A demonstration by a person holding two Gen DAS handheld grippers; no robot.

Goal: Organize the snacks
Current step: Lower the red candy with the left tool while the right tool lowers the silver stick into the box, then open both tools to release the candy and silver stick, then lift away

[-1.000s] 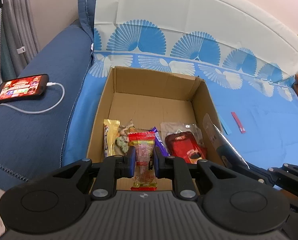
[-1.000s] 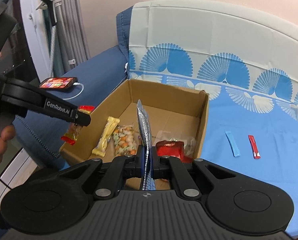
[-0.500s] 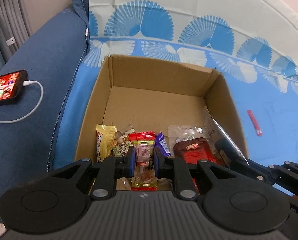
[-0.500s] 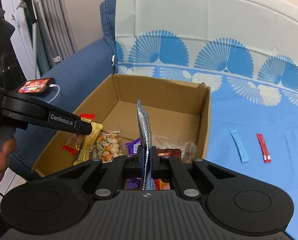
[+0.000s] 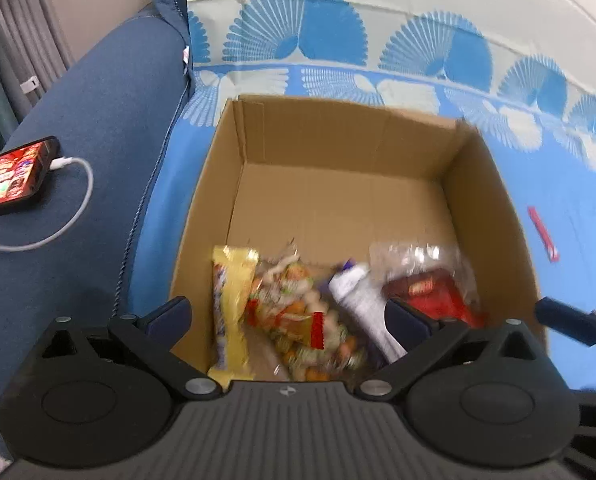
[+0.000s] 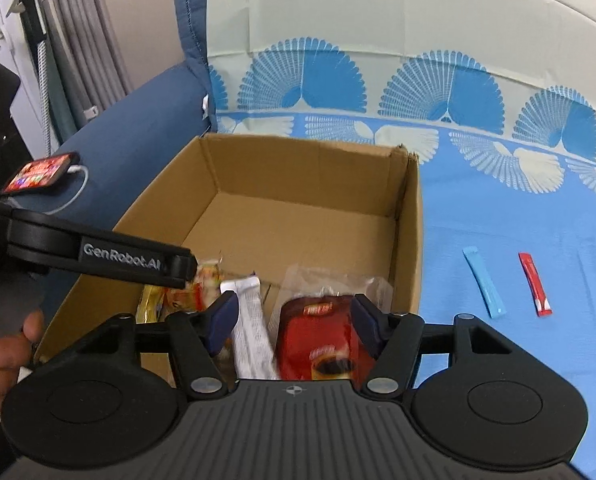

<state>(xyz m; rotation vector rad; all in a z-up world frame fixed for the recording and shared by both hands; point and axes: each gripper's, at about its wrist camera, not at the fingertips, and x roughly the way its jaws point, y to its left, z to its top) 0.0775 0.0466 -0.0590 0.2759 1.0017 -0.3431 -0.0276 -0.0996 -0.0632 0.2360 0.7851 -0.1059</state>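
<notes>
Several snack packets (image 5: 298,312) lie at the near end of my open brown cardboard box (image 5: 338,136) on the blue sofa. Both jaws have just been opening: left gripper (image 5: 288,314) and right gripper (image 6: 294,316) stand apart above them, gripping nothing.

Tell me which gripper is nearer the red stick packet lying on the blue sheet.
Right. The right gripper hangs open over the cardboard box's near right corner, beside the red stick packet. The left gripper is open over the box's left side, farther away.
</notes>
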